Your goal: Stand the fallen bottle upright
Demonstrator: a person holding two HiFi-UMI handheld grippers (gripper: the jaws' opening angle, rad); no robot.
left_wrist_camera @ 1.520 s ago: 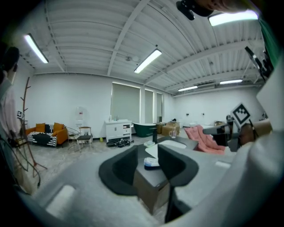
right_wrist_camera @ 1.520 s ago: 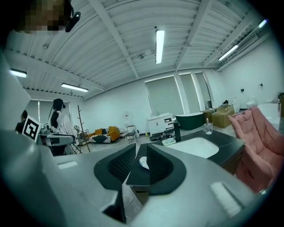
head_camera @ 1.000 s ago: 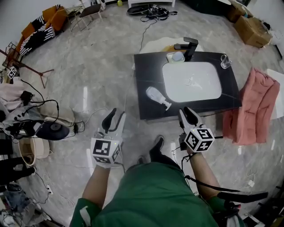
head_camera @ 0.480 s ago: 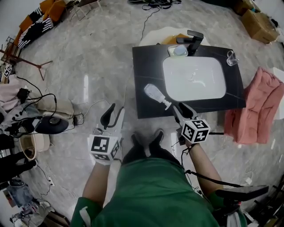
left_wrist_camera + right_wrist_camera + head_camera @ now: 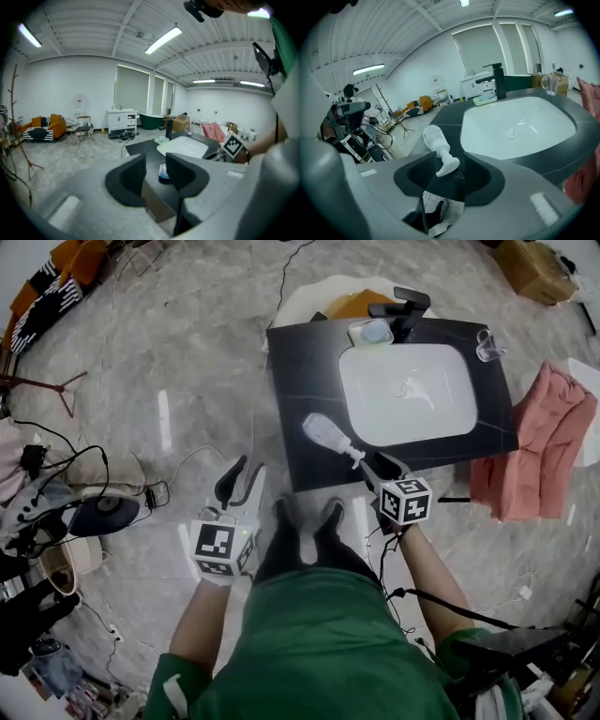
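A clear pump bottle (image 5: 328, 437) lies on its side on the black countertop (image 5: 300, 381), left of the white basin, its white pump head (image 5: 354, 460) pointing at the front edge. My right gripper (image 5: 380, 468) is at that edge, and its jaws are opening. In the right gripper view the bottle (image 5: 435, 137) lies just ahead, its pump head between the right gripper's (image 5: 450, 165) pads without being pressed. My left gripper (image 5: 239, 486) hovers over the floor left of the counter. Its jaws are closing slightly with nothing between them. In the left gripper view the left gripper (image 5: 154, 171) faces the distant bottle (image 5: 163, 172).
The white basin (image 5: 408, 395) fills the counter's middle, with a black faucet (image 5: 403, 307), a soap dish (image 5: 371, 332) and a glass mug (image 5: 487, 346) behind it. A pink towel (image 5: 534, 442) hangs to the right. Cables and gear (image 5: 94, 507) lie on the floor at left.
My right gripper has come down to the counter's front edge, close to the bottle's pump head, and its jaws have widened. The left gripper shifted slightly; the bottle stayed lying down.
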